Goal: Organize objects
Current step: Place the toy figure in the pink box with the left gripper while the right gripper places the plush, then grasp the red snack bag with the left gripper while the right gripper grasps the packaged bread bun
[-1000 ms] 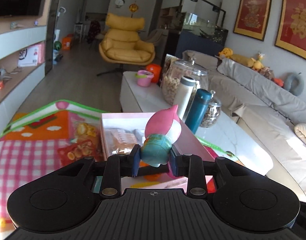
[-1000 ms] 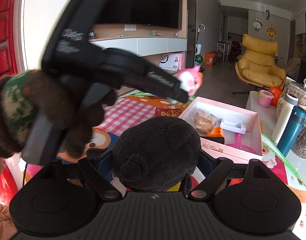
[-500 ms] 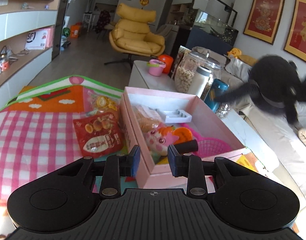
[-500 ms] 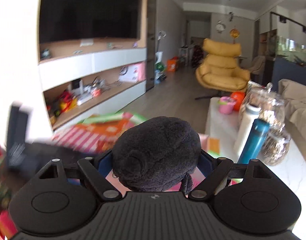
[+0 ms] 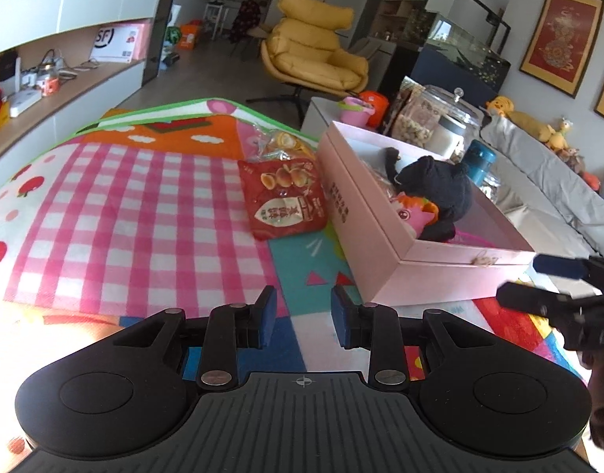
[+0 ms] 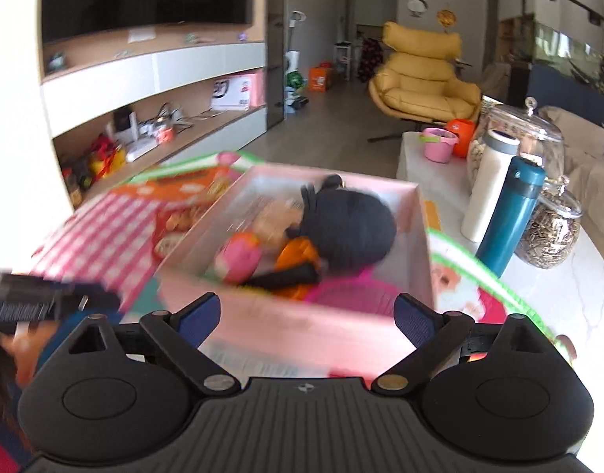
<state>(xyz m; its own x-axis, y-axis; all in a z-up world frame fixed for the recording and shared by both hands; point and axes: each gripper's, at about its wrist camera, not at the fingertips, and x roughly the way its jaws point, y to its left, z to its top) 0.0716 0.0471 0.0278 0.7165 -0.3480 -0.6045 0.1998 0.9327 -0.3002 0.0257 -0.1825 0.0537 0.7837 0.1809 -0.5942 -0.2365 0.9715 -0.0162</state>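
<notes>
Left wrist cam: rides behind the left gripper [image 5: 304,317], tilted down over the play mat [image 5: 116,205], close. Pink box [image 5: 375,236] at 1 o'clock, yellow armchair [image 5: 315,59] at 12, sofa at 2. Right wrist cam: behind the right gripper [image 6: 306,317], same downward tilt, box [image 6: 302,317] dead ahead at 12 and nearer, blurred; teal bottle [image 6: 513,213] at 2. Shared: box with black plush [image 5: 440,193], mat, armchair, shelving. Each view catches the other gripper at its edge.

Home living room: yellow lounge chair [image 5: 315,61] at 12 o'clock, grey sofa [image 5: 546,181] at 2 o'clock, wall shelving [image 5: 61,55] at 10 o'clock.
</notes>
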